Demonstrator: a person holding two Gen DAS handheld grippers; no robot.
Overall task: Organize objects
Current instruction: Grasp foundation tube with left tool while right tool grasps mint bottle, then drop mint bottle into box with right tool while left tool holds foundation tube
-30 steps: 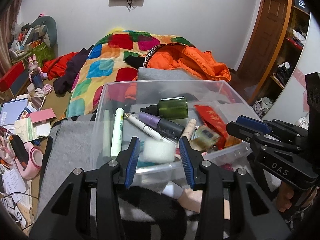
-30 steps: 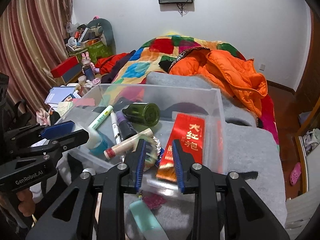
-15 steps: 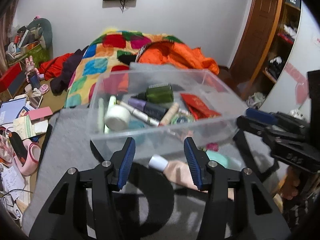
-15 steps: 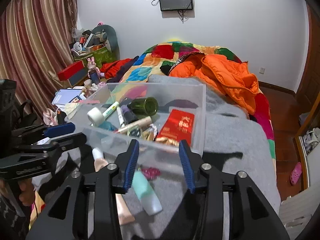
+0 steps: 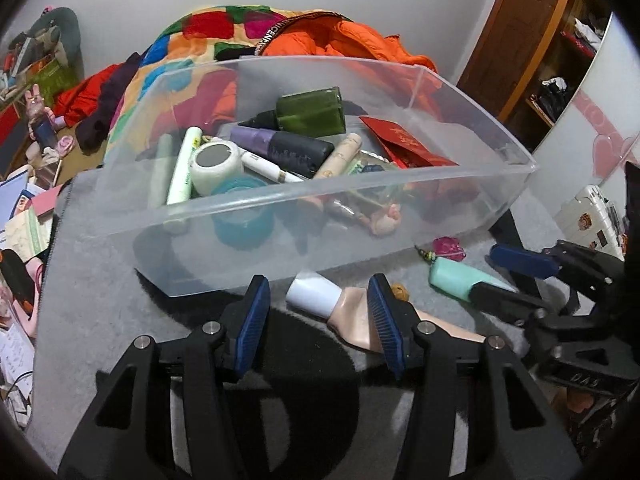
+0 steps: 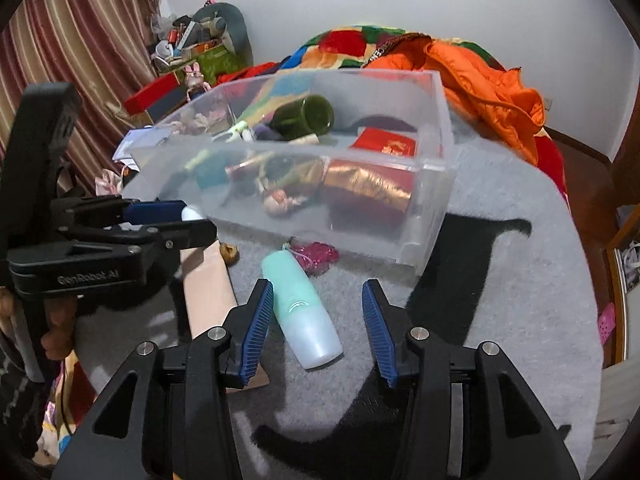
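A peach tube [image 5: 349, 314] with a white cap lies on the grey blanket [image 5: 100, 300] before a clear plastic bin [image 5: 280, 197]. My left gripper [image 5: 318, 282] stands open astride the tube's cap end, pads clear of it. Beside it lies a mint bottle [image 6: 300, 308], and my right gripper [image 6: 317, 284] straddles it with jaws opening and no pad pressing. The bin [image 6: 280, 153] holds a green bottle [image 5: 310, 114], a red packet [image 5: 404, 145], pens and tubes. Each wrist view shows the other gripper: the left gripper [image 6: 192, 222], the right gripper [image 5: 486, 272].
A pink beaded trinket [image 6: 314, 254] and a small brown bit [image 6: 230, 252] lie between the bottle and the bin. An orange jacket [image 6: 500, 92] and a patchwork quilt [image 5: 200, 36] lie behind the bin. Books and clutter [image 5: 24, 216] are at the left, a wooden door [image 5: 520, 20] at the right.
Both grippers drew back from the bin's near wall and sank toward the blanket. Their jaws widened. The tube and the mint bottle now sit between the fingers.
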